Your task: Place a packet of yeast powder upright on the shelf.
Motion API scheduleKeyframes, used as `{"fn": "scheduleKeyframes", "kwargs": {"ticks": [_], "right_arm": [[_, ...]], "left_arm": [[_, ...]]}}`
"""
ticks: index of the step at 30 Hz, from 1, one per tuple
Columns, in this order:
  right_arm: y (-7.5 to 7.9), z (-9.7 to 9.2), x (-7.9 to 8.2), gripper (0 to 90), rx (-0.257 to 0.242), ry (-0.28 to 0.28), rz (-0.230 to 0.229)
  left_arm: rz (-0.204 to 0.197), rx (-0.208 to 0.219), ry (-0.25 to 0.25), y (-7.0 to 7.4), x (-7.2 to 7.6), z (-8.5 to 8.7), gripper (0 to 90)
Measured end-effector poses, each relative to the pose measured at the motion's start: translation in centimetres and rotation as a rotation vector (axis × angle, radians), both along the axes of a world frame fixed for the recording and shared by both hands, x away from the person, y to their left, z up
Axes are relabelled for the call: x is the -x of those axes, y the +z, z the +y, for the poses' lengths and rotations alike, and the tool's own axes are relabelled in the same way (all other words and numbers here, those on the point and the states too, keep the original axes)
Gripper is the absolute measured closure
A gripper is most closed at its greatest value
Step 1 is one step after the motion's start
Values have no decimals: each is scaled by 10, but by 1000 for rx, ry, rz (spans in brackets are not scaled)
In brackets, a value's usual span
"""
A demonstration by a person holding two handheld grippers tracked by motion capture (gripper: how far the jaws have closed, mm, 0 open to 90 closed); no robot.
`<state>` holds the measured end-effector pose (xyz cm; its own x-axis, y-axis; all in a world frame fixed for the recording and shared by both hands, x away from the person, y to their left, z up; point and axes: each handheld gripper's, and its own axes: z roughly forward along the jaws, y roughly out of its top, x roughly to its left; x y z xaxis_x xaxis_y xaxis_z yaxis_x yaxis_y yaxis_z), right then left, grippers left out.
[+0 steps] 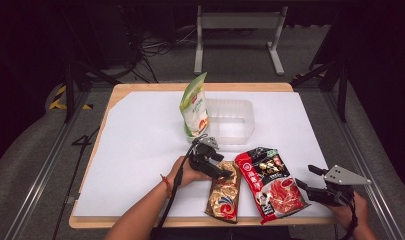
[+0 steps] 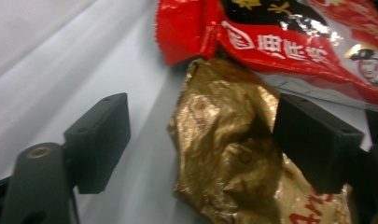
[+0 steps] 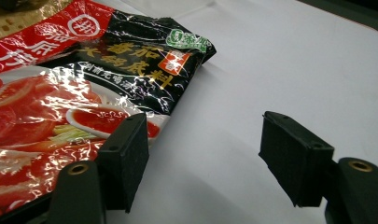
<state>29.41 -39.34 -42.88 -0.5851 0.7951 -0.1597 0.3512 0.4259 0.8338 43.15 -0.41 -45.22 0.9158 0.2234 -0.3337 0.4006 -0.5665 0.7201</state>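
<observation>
Left gripper [image 1: 221,170] hangs low with jaws spread, straddling the top edge of the crinkled gold snack packet [image 2: 228,154], apparently lined up to pinch it. Just right of that packet lies a red hotpot-base pouch [image 1: 268,183]; beyond it the right gripper [image 1: 307,178] waits unclenched, holding nothing.

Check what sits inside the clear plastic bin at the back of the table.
A green-and-white snack bag stands upright at the left end of the clear plastic bin. The rest of its interior looks empty. Whatever is behind or beneath that bag is covered.
</observation>
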Motion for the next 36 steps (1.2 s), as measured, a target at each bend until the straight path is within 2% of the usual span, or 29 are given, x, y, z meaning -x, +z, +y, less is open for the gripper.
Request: {"fn": "scheduleKeyframes", "kwargs": {"ticks": [1,2,3,5,6,7,8,9,13,14,18,21,22,24,30,32,36], "right_arm": [[0,0,0,329,0,2,3],[-1,1,-1,329,0,4,8],[-1,1,-1,331,2,6,9],[-1,1,-1,342,-2,6,13],[-1,1,-1,341,-7,6,16],[-1,1,-1,341,-7,6,16],[-1,1,-2,336,-11,6,17],[-1,1,-2,335,-9,6,17],[-1,2,-1,332,-4,7,15],[-1,2,-2,334,-6,7,16],[0,3,-2,333,-6,10,14],[0,3,-4,333,-11,6,15],[0,3,-5,333,-15,2,17],[0,3,-6,332,-16,-1,17],[0,5,-6,324,-4,-2,9],[1,5,-6,324,-4,-2,6],[1,4,-6,320,-3,-7,4]], "left_arm": [[18,14,-20,0,0,0,279],[33,29,-35,-1,1,0,361],[35,29,-36,-1,2,-1,407],[32,39,-22,0,3,1,503],[50,51,-4,-1,4,1,548],[50,51,-4,-1,4,1,600],[30,47,10,0,3,3,600],[27,49,19,0,3,4,663],[-37,45,53,1,9,4,796],[-47,53,64,2,10,5,855],[-83,60,82,6,15,10,872],[-110,94,109,15,21,19,875],[-110,94,109,15,21,19,876],[-110,134,134,24,23,29,876],[-132,189,205,38,23,55,876],[-131,217,215,43,23,60,877],[-149,240,228,50,25,65,878]]}}
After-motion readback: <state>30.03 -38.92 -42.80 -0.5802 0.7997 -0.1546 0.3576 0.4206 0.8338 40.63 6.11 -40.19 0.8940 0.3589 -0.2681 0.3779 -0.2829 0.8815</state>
